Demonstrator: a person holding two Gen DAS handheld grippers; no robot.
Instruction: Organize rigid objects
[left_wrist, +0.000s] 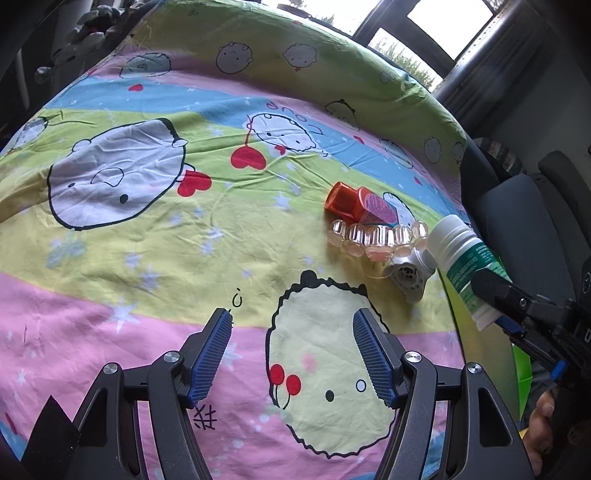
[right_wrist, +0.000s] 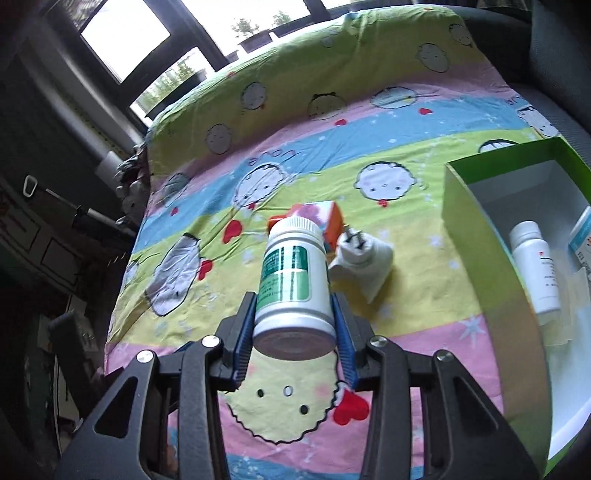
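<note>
cartoon bedsheet (left_wrist: 147, 258) | green box (right_wrist: 476, 236): 1 white bottle (right_wrist: 535, 266) | right claw (right_wrist: 295, 332) grips pill bottle (right_wrist: 293, 280) | left claw (left_wrist: 291, 354) agape

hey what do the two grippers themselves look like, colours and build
Both match: the left gripper and right gripper have black angular linkage arms joined by round silver bolts. Their fingers carry blue ribbed pads. No cables or sleeves show in either wrist view.

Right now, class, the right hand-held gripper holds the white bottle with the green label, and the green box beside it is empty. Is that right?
Not quite. The right hand-held gripper does hold the white bottle with the green label, but the green box is not empty: the right wrist view shows another white bottle lying inside it.
</note>
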